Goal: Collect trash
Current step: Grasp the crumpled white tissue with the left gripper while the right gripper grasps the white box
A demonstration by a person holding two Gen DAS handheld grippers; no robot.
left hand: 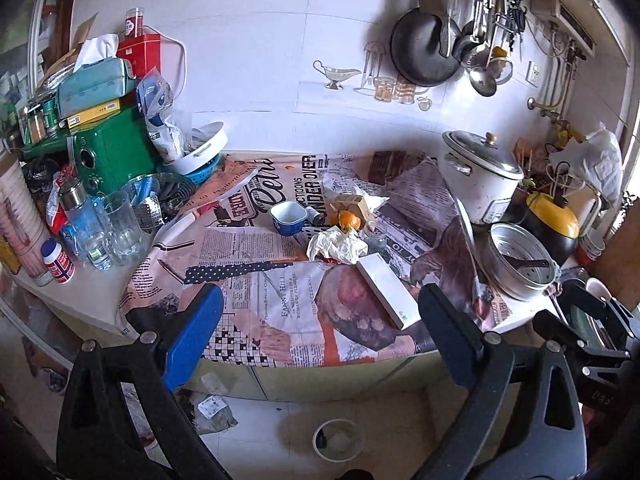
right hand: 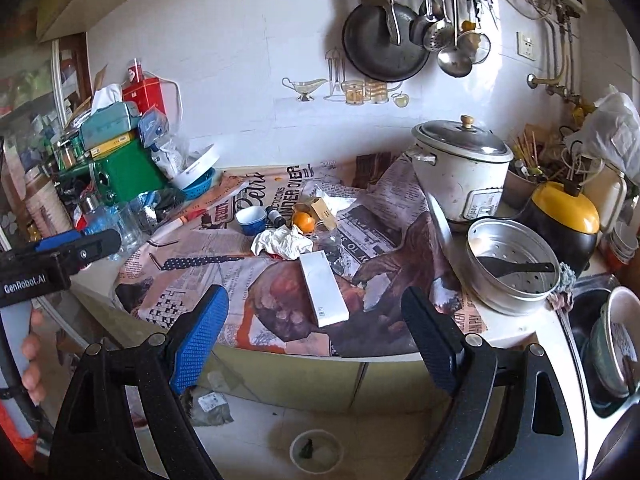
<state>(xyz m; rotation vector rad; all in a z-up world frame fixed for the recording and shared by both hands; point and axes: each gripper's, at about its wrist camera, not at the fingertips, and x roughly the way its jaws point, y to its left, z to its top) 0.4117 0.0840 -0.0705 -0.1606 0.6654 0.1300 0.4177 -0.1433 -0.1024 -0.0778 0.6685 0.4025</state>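
A crumpled white paper wad (left hand: 338,245) lies mid-frame on the newspaper-covered counter (left hand: 256,280), just beside an orange fruit (left hand: 348,219), a small blue cup (left hand: 287,218) and a long white box (left hand: 390,290). Both the left gripper (left hand: 320,320) and the right gripper (right hand: 316,328) hang above the counter edge, jaws wide apart, empty. Only the right view shows a hand (right hand: 32,356) at lower left holding the other tool, marked "GenRobot.AI". The paper reads "UNDER OVER" and "FANNY HILL". A white bowl (left hand: 338,438) sits on the floor at bottom centre
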